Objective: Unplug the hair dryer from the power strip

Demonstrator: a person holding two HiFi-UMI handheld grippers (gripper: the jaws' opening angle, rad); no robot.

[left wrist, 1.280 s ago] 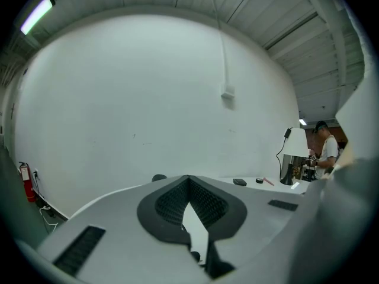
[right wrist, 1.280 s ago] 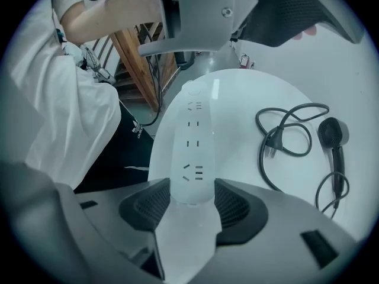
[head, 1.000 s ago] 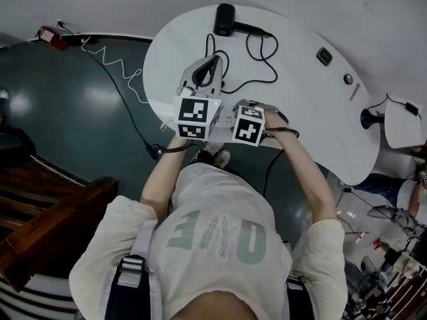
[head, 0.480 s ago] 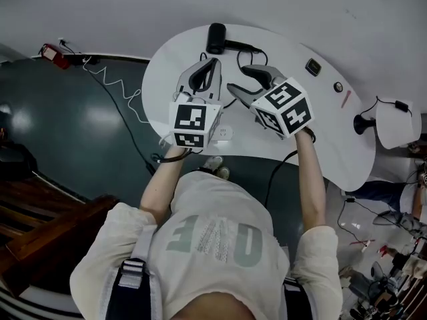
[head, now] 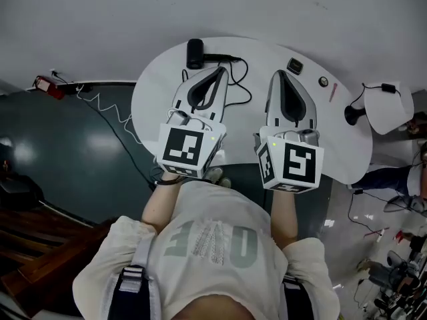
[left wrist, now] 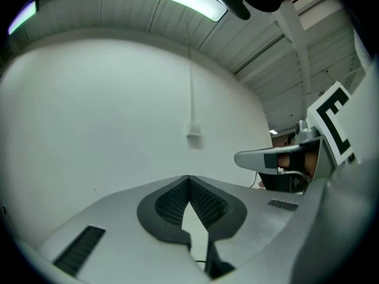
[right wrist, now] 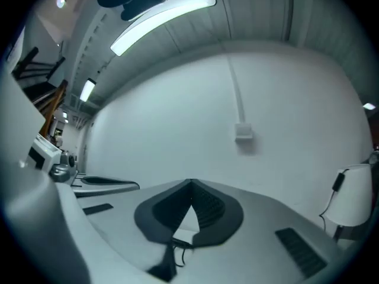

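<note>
The black hair dryer (head: 195, 52) lies at the far edge of the white table (head: 157, 92), and its black cord (head: 238, 69) loops toward the middle. I cannot see the power strip or the plug; my raised grippers cover the near part of the table. My left gripper (head: 219, 69) is held high and level, pointing at the wall, shut and empty (left wrist: 188, 180). Beside it my right gripper (head: 279, 74) points the same way, its jaws just closing together with nothing between them (right wrist: 190, 184). Each gripper shows at the edge of the other's view.
A small dark device (head: 294, 65), a round knob (head: 323, 81) and a pink pen (head: 333, 91) lie at the table's far right. A white lamp-like shade (head: 390, 109) stands beyond the right edge. A red box (head: 45, 85) with a white cable lies on the floor, left.
Both grippers have risen from the table's near edge to a level pose side by side. The right one rolled over and its open jaws came together. The left stayed shut.
</note>
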